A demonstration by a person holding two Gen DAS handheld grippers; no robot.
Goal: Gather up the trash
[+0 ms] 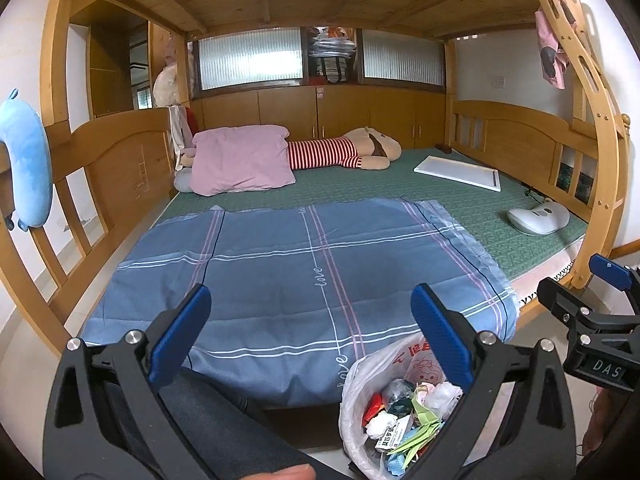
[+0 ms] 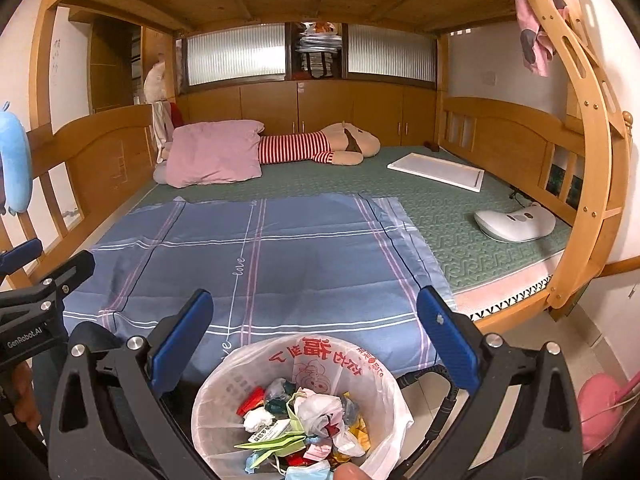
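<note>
A waste bin lined with a white plastic bag with red print stands on the floor at the bed's foot. It holds crumpled paper, wrappers and folded paper scraps. It also shows in the left wrist view at lower right. My right gripper is open and empty, just above the bin. My left gripper is open and empty, above the blue sheet's front edge, left of the bin. Each gripper shows at the edge of the other's view.
A blue plaid sheet covers the near part of a green mattress in a wooden bunk frame. A pink pillow, a striped plush toy, a white board and a white device lie on the bed. A ladder rises at right.
</note>
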